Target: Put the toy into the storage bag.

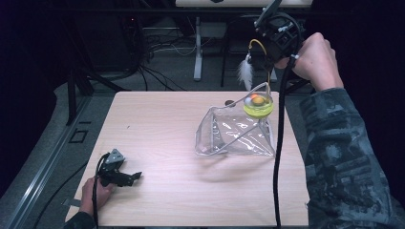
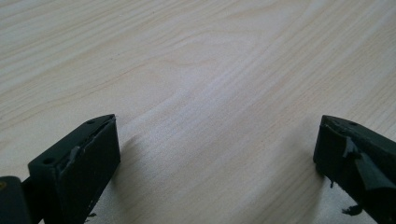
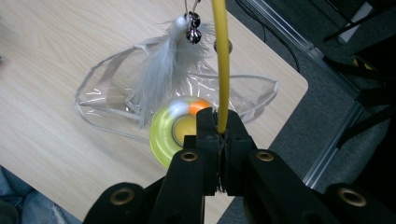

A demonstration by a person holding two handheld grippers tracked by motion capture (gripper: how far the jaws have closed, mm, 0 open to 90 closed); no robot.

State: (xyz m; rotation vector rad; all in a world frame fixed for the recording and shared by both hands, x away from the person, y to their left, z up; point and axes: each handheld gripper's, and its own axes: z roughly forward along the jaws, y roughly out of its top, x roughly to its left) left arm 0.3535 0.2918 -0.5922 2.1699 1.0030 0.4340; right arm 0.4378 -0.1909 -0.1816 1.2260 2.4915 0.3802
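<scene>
A cat toy hangs from my right gripper [image 1: 264,55], which is raised above the table's far right corner. Its jaws are shut on the toy's yellow wand [image 3: 220,65]. A white feather [image 1: 246,71] with small bells [image 3: 193,28] dangles from the wand. Below it is the toy's yellow-green disc [image 1: 258,106] with an orange ball [image 3: 200,105], at the raised mouth of a clear plastic bag [image 1: 234,133]. I cannot tell if the disc is inside the bag. My left gripper [image 1: 133,176] rests on the wooden table [image 1: 157,124] at the near left, open, with nothing between its jaws [image 2: 217,140].
A black cable [image 1: 278,157] trails from the right gripper down across the table's right side. A small dark round thing [image 1: 230,102] lies just behind the bag. Beyond the table's far edge are a white stand leg [image 1: 197,52] and floor cables [image 1: 157,45].
</scene>
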